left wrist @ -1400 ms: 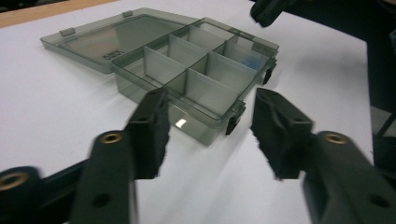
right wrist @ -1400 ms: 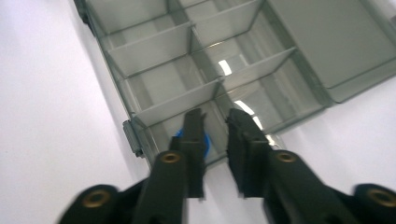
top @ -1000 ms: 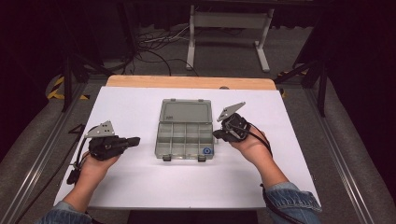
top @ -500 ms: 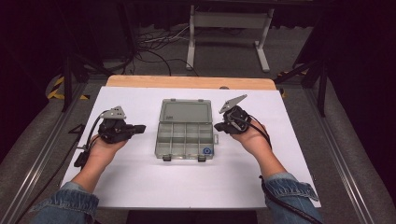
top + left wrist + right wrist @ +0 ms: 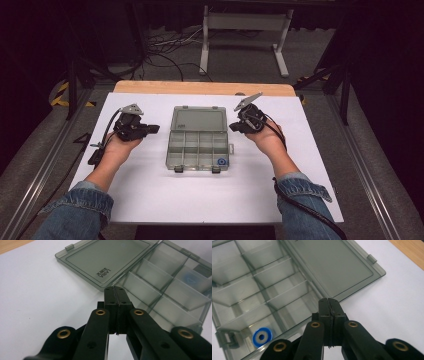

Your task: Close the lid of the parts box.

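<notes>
A smoky clear organizer box (image 5: 198, 145) lies open in the middle of the white table top, its lid (image 5: 200, 120) flat toward the far side. Dividers split the tray (image 5: 172, 285) into several compartments. A small blue ring (image 5: 262, 336) sits in one corner compartment, also visible as the blue ring (image 5: 221, 162) in the high view. My left gripper (image 5: 154, 129) hovers just left of the box, jaws pressed together and empty. My right gripper (image 5: 233, 127) is at the box's right edge near the hinge, also shut with nothing held. Both gripper views show the lid (image 5: 332, 267) close ahead of the jaws.
The white table top (image 5: 150, 190) has a wooden strip (image 5: 200, 88) along its far edge. Metal rails run along both sides. Cables and a white stand (image 5: 245, 22) lie on the floor beyond. A cable trails from each gripper along the forearms.
Both hands moved forward, away from the person. The left gripper came closer to the box's left side; the right gripper slid up along its right edge toward the lid.
</notes>
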The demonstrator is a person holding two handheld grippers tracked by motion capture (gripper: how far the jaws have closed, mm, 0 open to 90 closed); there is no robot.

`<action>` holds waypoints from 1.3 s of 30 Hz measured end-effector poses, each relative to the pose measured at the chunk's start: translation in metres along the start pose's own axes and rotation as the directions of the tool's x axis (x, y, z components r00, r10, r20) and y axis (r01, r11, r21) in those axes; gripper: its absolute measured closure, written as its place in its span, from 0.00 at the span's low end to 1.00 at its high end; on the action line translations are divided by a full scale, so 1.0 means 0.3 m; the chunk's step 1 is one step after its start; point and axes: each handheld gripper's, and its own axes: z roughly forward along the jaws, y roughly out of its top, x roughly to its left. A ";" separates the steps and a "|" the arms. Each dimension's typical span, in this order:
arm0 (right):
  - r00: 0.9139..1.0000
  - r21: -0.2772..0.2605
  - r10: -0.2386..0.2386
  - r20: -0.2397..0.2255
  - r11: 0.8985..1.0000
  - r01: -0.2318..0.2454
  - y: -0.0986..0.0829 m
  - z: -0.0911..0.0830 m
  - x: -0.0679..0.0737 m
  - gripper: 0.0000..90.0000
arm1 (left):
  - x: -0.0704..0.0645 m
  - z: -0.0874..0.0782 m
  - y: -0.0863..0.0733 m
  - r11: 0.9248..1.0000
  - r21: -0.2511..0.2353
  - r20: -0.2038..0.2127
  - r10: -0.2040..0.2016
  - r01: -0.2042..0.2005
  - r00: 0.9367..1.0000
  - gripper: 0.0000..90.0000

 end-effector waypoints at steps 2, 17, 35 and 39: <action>1.000 -0.004 0.008 0.007 1.000 -0.008 0.004 0.004 -0.015 1.00 | 0.007 0.008 0.004 1.000 0.008 -0.004 -0.006 0.006 1.000 0.99; 0.999 0.008 0.040 0.025 0.999 -0.040 0.018 0.046 -0.082 1.00 | 0.051 0.073 0.054 0.998 0.051 -0.027 -0.023 0.024 0.999 0.99; 0.996 0.061 0.090 0.026 0.994 -0.091 -0.008 0.136 -0.135 1.00 | 0.098 0.185 0.036 0.988 0.146 -0.061 -0.046 0.055 0.997 0.99; 0.995 0.070 0.100 0.021 0.992 -0.101 -0.016 0.157 -0.141 1.00 | 0.112 0.200 0.027 0.985 0.158 -0.064 -0.059 0.069 0.996 0.99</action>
